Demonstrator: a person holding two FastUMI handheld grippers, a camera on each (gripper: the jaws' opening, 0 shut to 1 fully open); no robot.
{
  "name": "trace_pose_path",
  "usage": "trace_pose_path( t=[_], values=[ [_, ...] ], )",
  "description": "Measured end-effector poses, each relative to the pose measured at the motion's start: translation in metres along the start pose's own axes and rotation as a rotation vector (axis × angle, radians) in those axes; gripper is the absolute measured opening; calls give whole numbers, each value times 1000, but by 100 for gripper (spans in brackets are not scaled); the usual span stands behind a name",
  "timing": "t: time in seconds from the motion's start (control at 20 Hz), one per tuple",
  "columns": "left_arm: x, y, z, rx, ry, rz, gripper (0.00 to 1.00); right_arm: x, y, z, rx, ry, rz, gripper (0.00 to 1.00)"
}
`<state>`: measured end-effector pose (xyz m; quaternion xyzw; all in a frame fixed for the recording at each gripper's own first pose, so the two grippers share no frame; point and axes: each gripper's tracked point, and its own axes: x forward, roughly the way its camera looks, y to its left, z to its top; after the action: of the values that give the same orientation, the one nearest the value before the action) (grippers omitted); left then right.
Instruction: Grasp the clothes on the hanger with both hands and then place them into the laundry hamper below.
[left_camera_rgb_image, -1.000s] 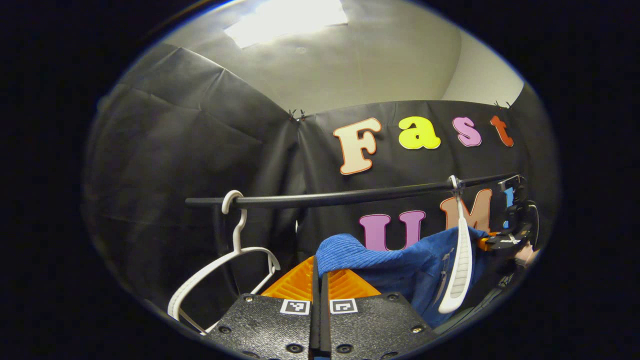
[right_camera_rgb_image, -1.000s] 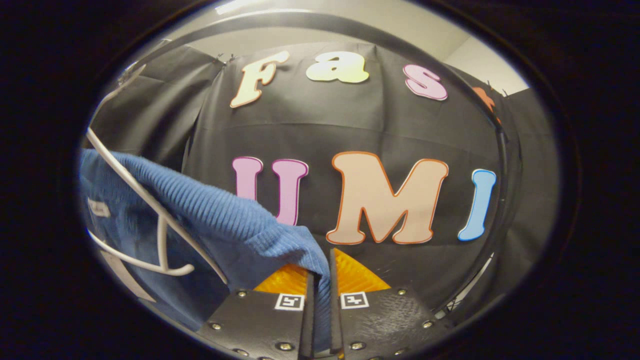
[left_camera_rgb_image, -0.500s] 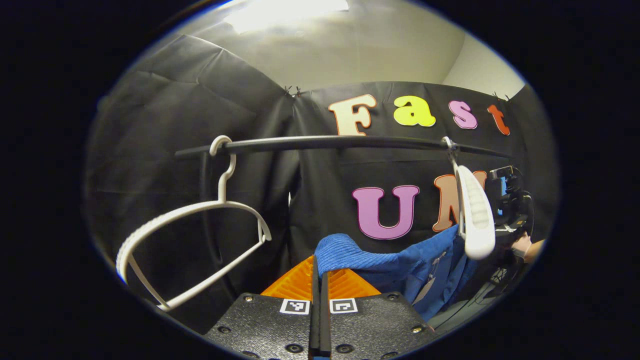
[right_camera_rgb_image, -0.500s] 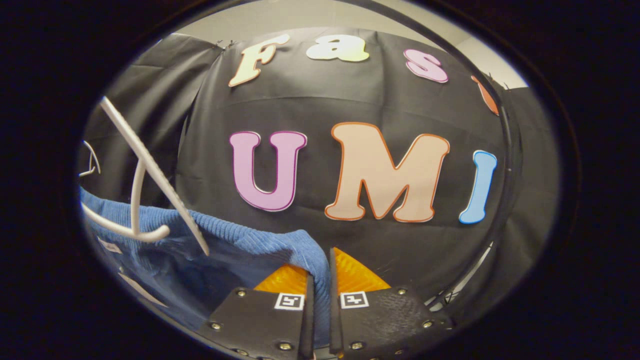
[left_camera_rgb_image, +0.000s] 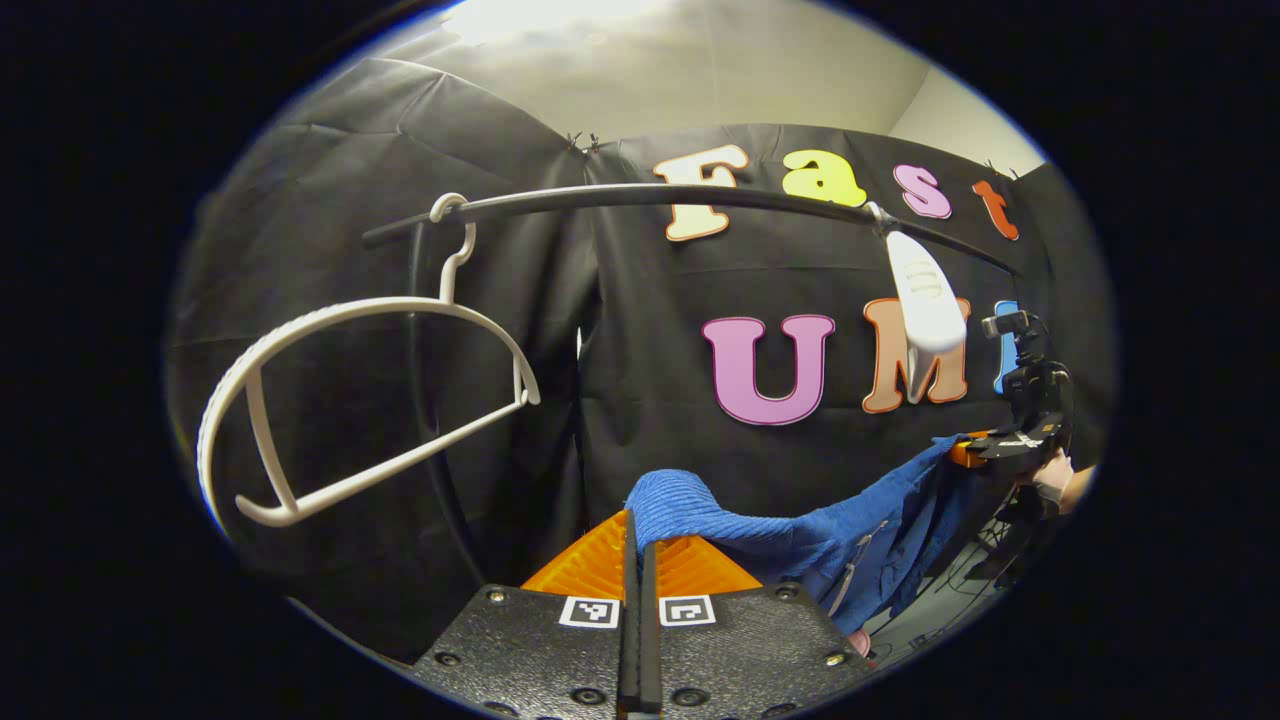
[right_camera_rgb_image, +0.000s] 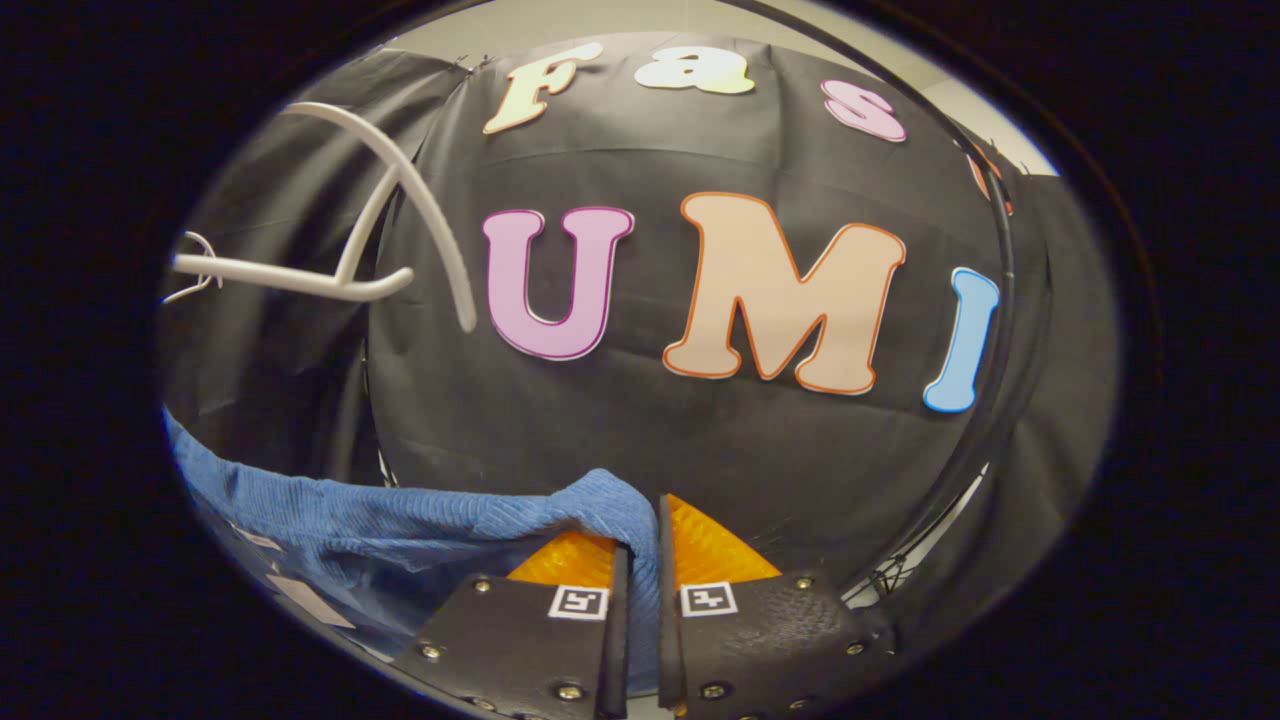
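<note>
the black rail (left_camera_rgb_image: 640, 195) runs across the upper part of the left gripper view, and two white hangers hang from it as the main obstacles. the near hanger (left_camera_rgb_image: 340, 400) swings tilted at the left, its hook on the rail's end; the far hanger (left_camera_rgb_image: 925, 305) hangs edge-on at the right, above the right tongs (left_camera_rgb_image: 975, 450). between the two hangers the space under the rail is open, backed by the black cloth wall (left_camera_rgb_image: 640, 330). the blue knit garment (left_camera_rgb_image: 800, 530) stretches taut between both tongs, below both hangers and apart from them. in the right gripper view the far hanger (right_camera_rgb_image: 400, 220) sits up left, well above the garment (right_camera_rgb_image: 400, 515); a curved black pole (right_camera_rgb_image: 1000, 330) stands at the right.
</note>
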<state>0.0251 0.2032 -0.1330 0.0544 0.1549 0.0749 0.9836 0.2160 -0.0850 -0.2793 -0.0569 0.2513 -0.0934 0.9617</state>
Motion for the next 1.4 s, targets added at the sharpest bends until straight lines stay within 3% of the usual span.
trace_pose_path(
  t=[0.5,0.9,1.4],
  values=[
    [-9,-38,-34,50,68,-43,0,-32,19,-17,-5,10,75,12],
    [-6,-106,-49,41,87,-169,1,-59,48,-10,13,-10,160,12],
    [40,-189,-54,59,89,-352,0,-80,80,-4,24,-22,258,12]
  ],
)
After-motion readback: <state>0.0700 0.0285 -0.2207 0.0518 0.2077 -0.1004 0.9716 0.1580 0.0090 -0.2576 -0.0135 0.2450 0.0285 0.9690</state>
